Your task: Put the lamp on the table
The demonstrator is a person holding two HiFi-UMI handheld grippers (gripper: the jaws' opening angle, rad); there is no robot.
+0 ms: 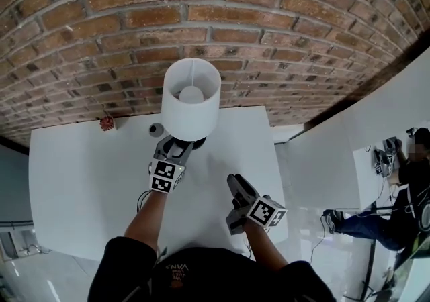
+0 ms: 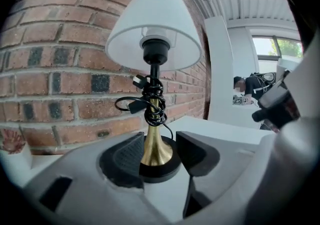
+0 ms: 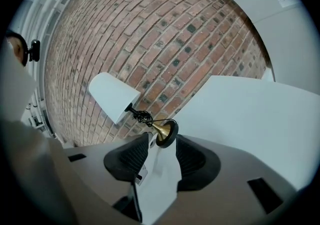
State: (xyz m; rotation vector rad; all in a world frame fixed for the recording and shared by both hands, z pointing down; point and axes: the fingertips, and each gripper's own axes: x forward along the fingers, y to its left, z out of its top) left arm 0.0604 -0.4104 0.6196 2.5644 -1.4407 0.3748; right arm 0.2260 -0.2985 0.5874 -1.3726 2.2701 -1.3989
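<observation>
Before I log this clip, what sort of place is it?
Probably a staged recording studio rather than a home. A bare white table stands against an exposed brick wall and holds little but a table lamp. White partition panels close off the right, with another person beyond them.

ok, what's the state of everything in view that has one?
lamp: upright on the table.
cord: wound round the lamp stem.
left gripper: jaws either side of the lamp base, grip unclear.
right gripper: open, empty.
</observation>
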